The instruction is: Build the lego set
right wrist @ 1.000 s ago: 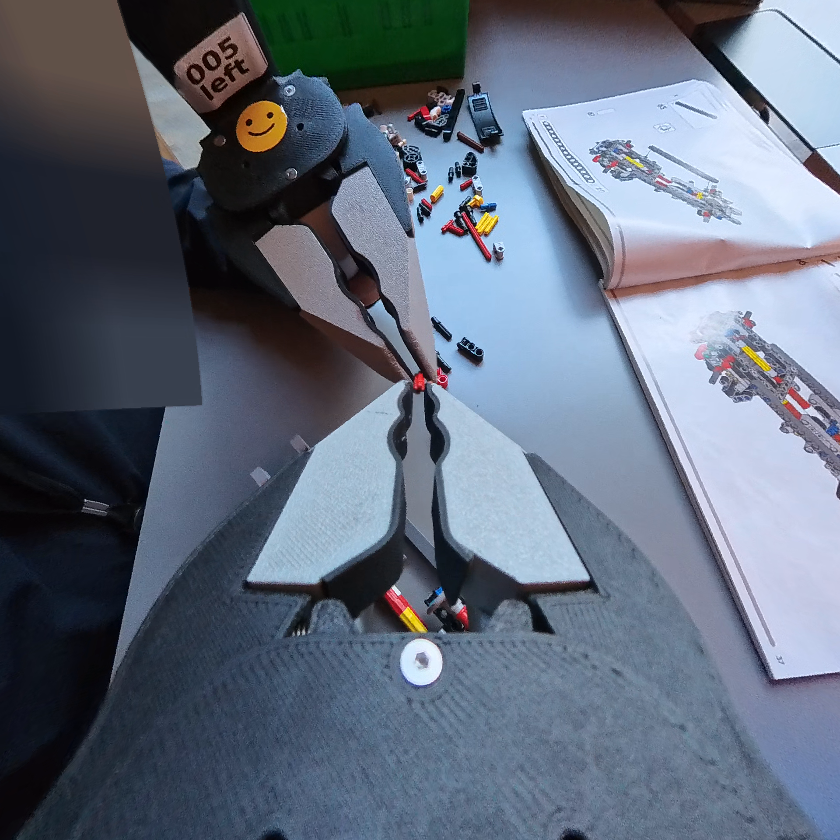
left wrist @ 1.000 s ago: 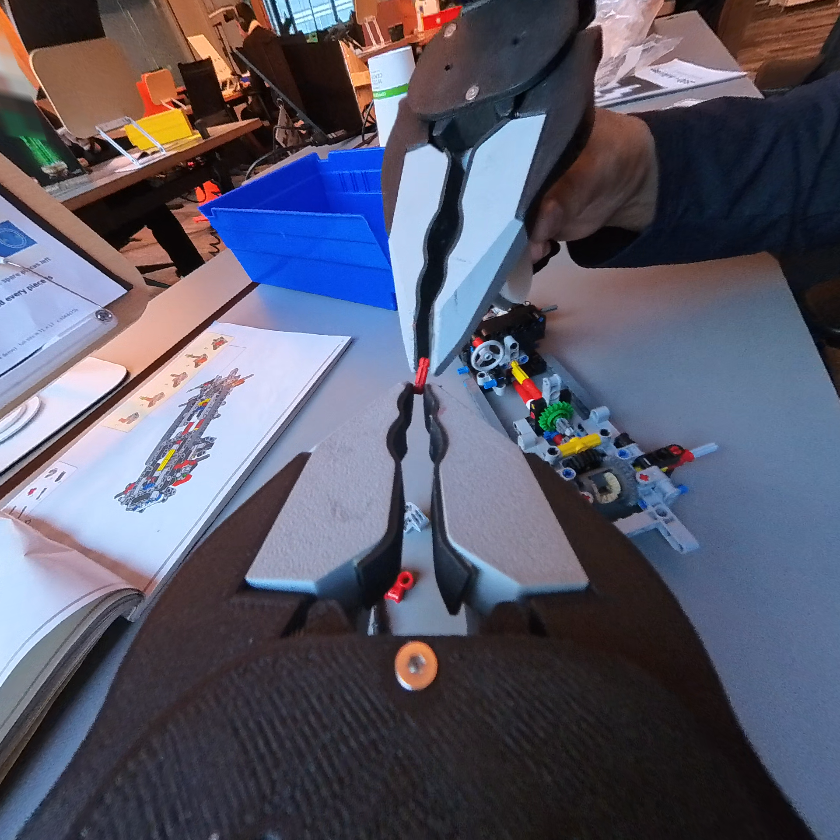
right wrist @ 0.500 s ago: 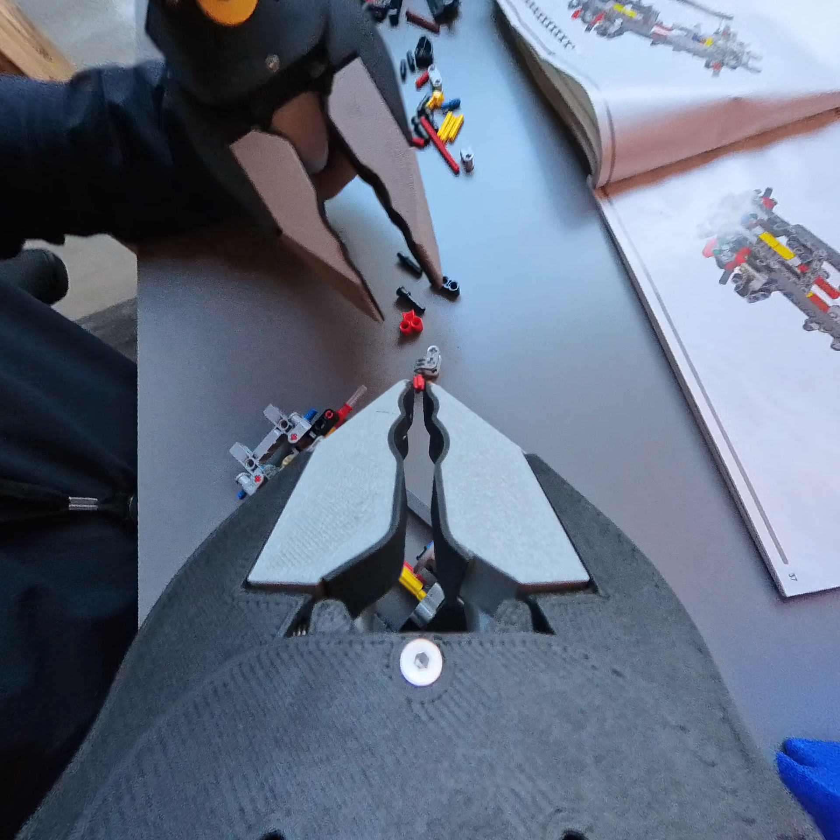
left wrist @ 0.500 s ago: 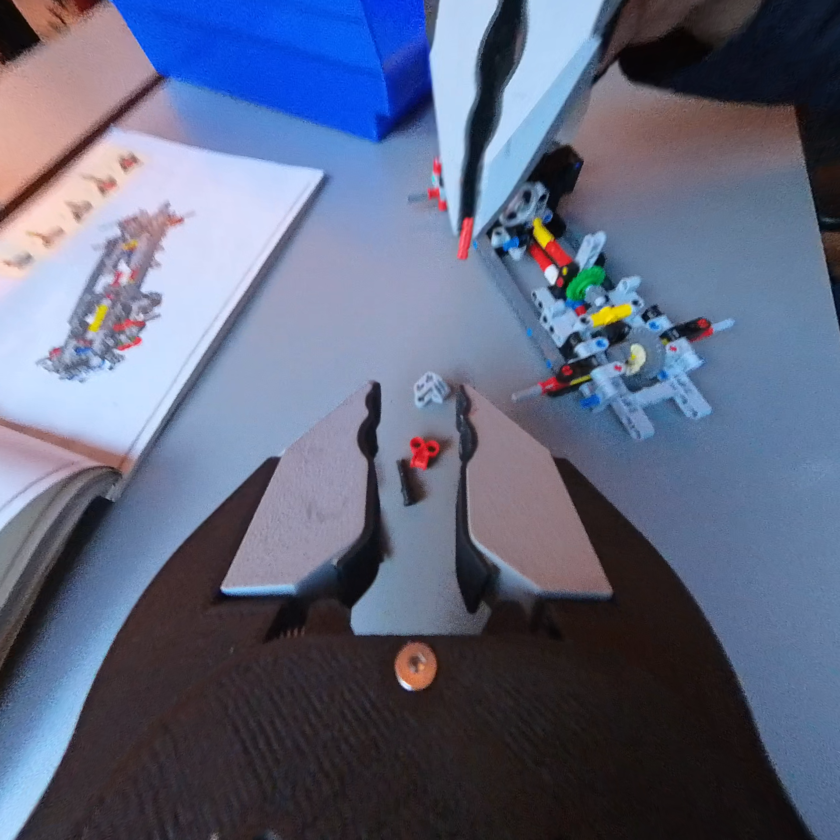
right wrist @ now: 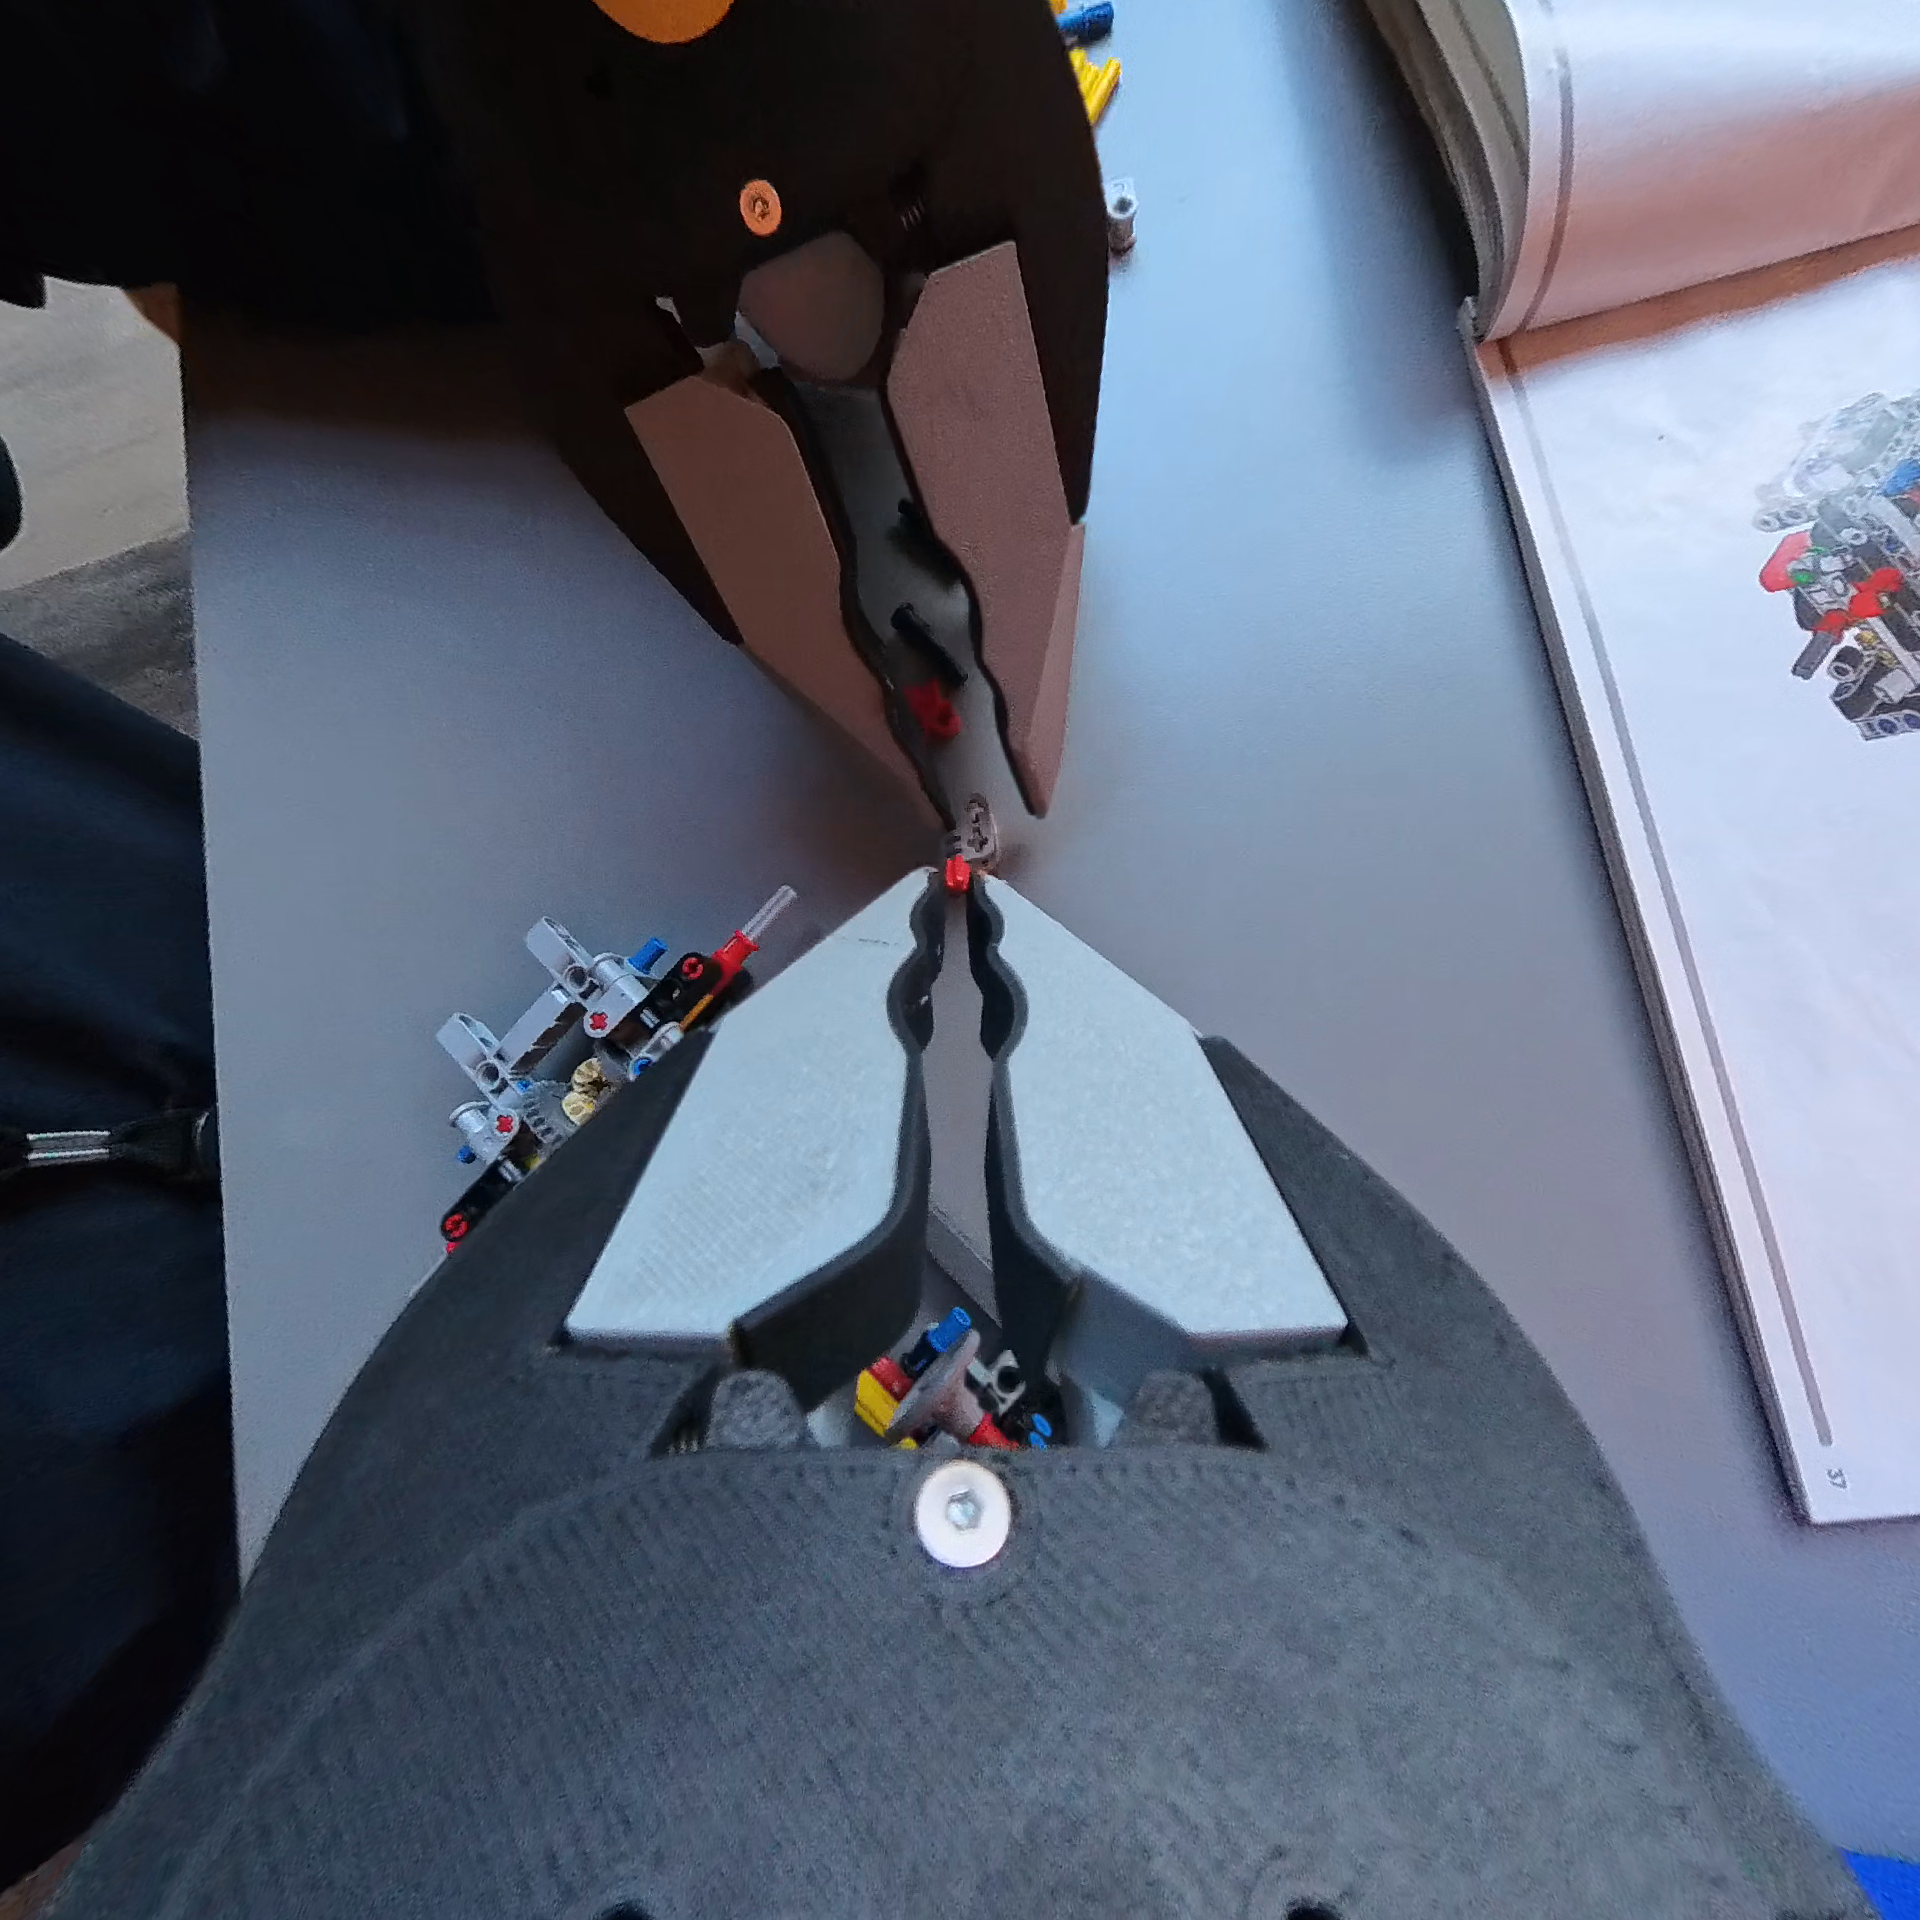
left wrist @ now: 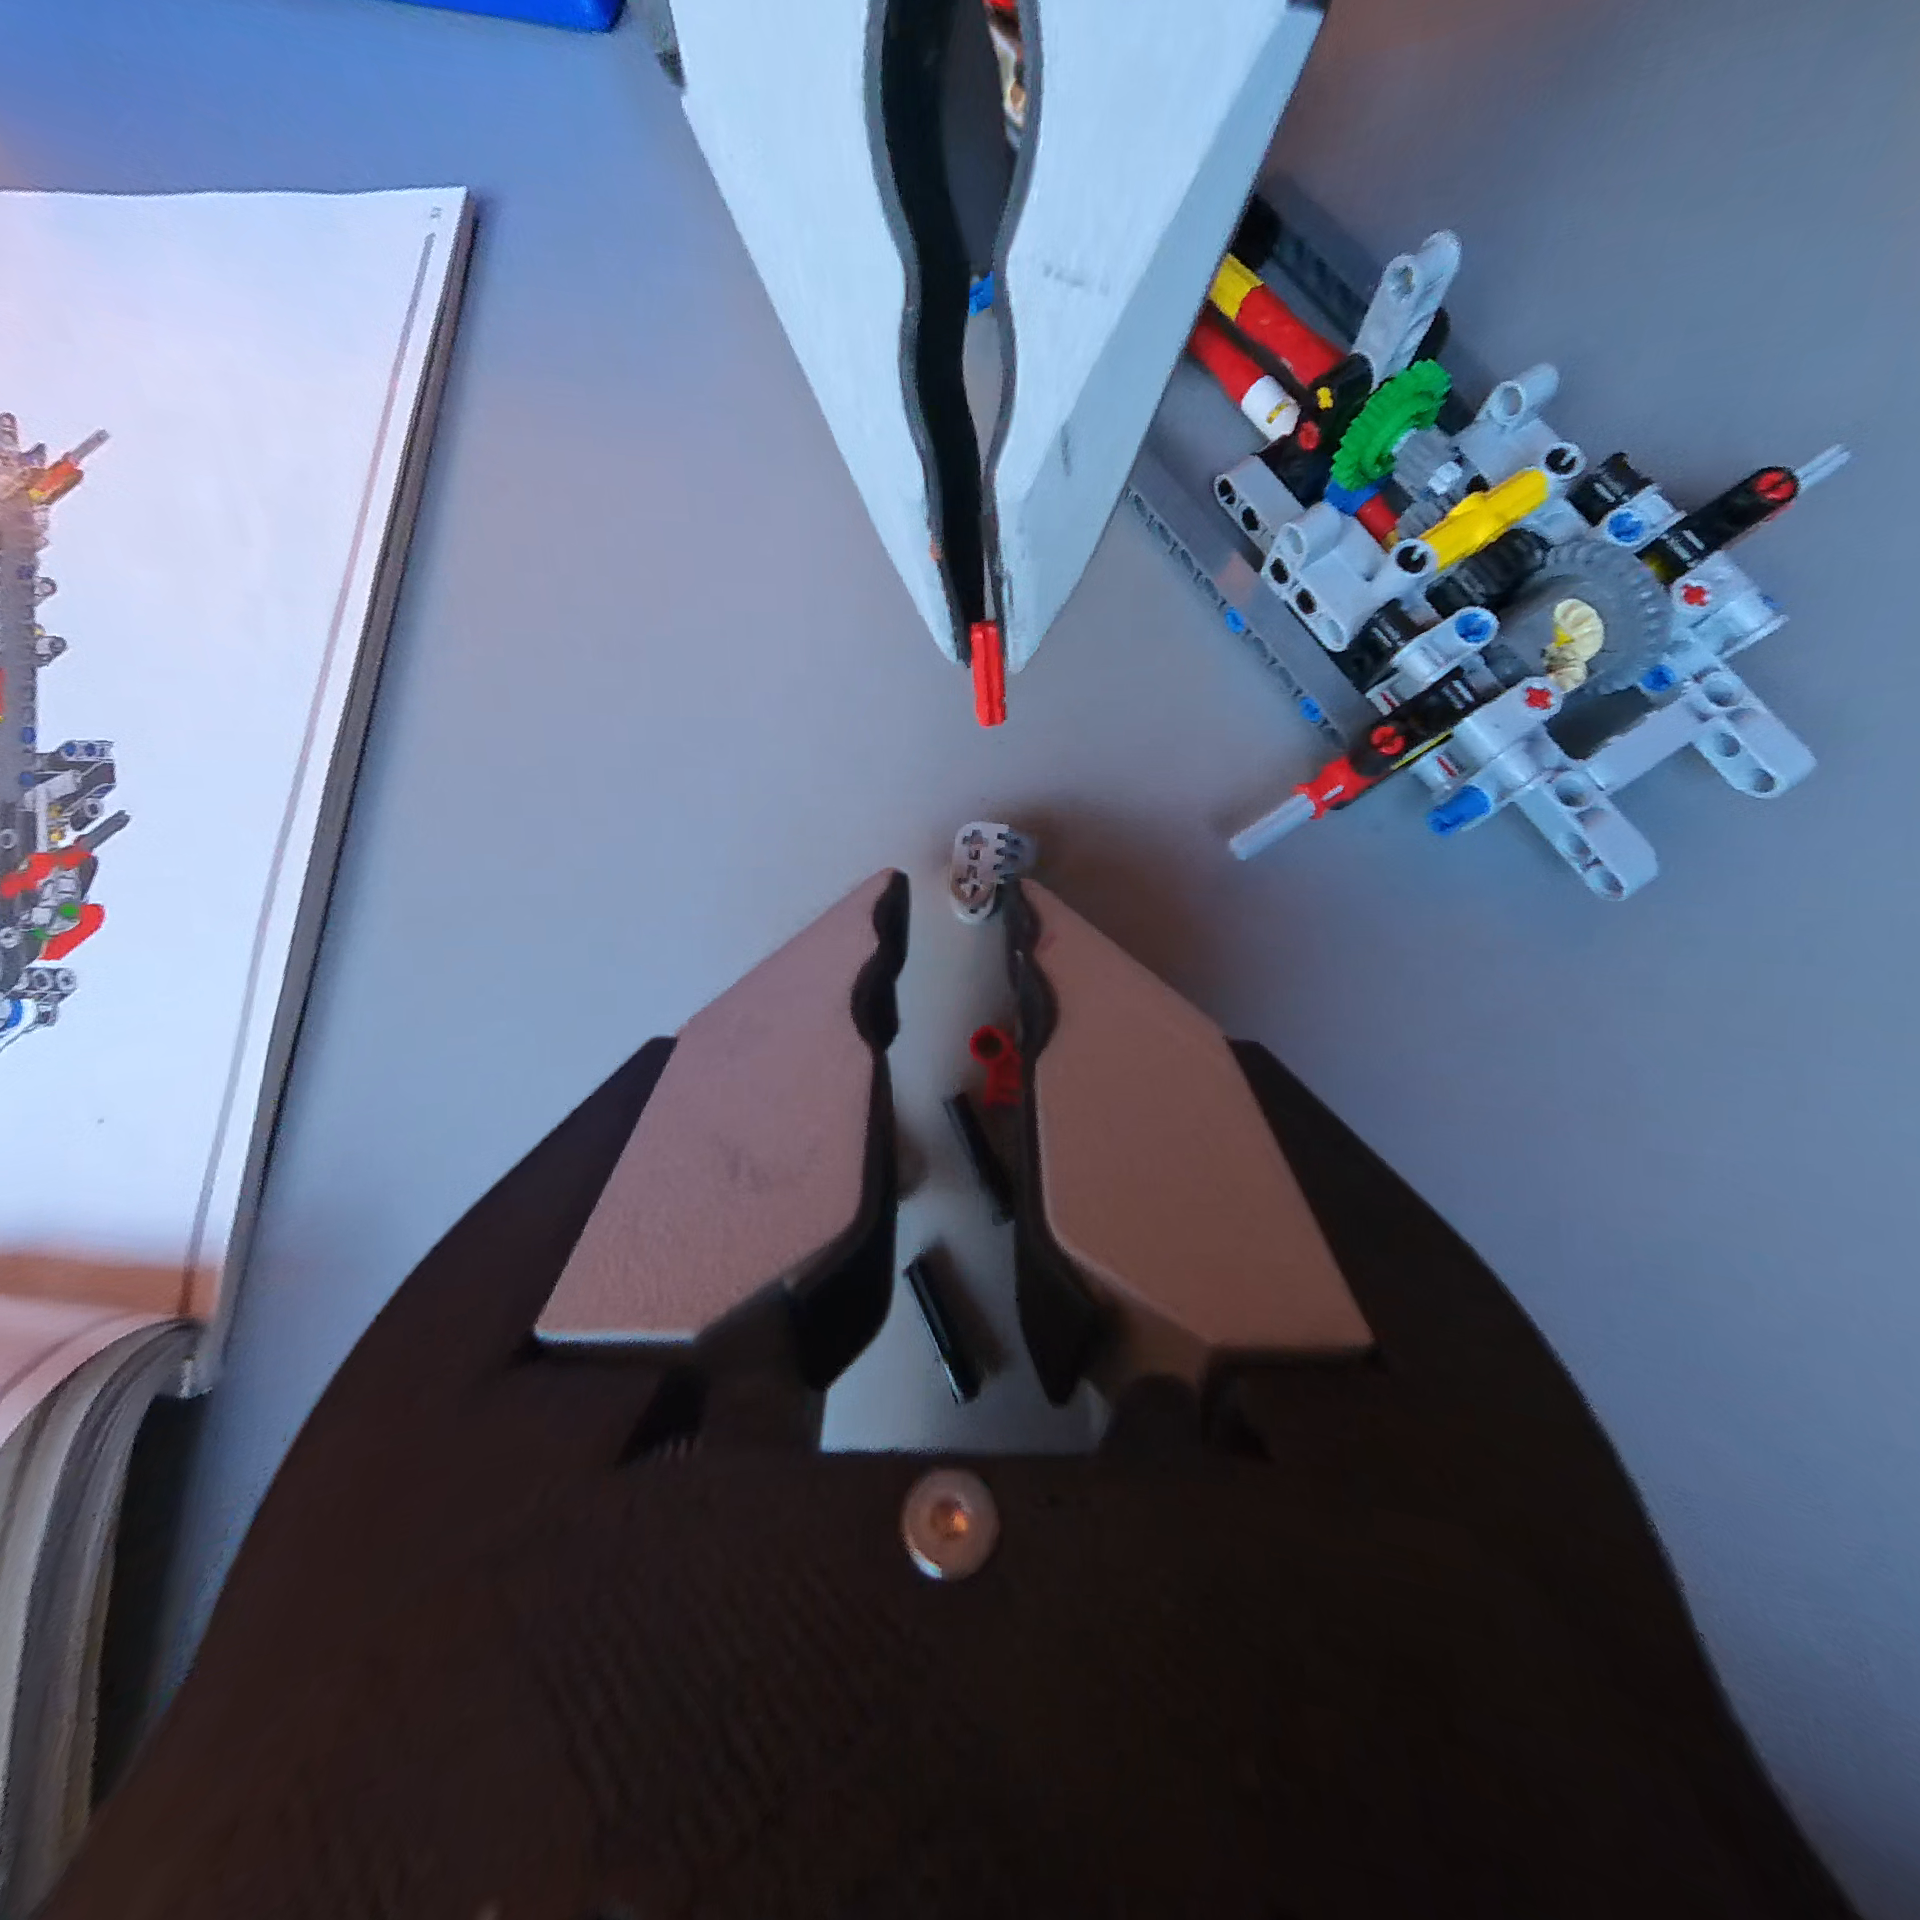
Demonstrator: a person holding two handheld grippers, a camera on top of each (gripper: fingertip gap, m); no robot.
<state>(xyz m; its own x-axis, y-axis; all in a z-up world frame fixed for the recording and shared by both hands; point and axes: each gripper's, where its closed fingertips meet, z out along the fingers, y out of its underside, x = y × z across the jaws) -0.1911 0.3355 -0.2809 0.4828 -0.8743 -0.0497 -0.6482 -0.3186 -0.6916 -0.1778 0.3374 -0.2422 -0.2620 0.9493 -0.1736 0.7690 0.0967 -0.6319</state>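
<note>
An open instruction booklet [left wrist: 260,623] lies flat on the grey counter [left wrist: 623,727], well to the left of a small light-grey connector [left wrist: 982,868]. That connector rests on the counter and serves as the reference for everything else.

The left gripper [left wrist: 961,883] sits directly behind the connector with its jaws parted. The connector lies right at the tips, close against the right-hand finger [left wrist: 1039,935]. A clear gap separates it from the other finger, so nothing is clamped. Further back in the same gap, behind the connector, a small red piece [left wrist: 995,1060] and two black pins [left wrist: 971,1153] lie loose on the counter.

Just beyond the connector, the right gripper [left wrist: 982,644] faces the left one tip to tip. Its jaws are closed on a short red axle [left wrist: 987,675], which sticks out past the fingertips. The axle's long axis runs in line with the jaws, and its free end points straight at the connector, near it. In the left wrist view a strip of bare counter separates the two, and the right wrist view does not settle whether they touch. The connector's own long axis lies roughly along that same line between the two grippers, and its cross-shaped holes show on its upper face.

To the right of the connector, and apart from it, stands a partly built model [left wrist: 1507,582] of grey beams, gears and coloured pins.
</note>
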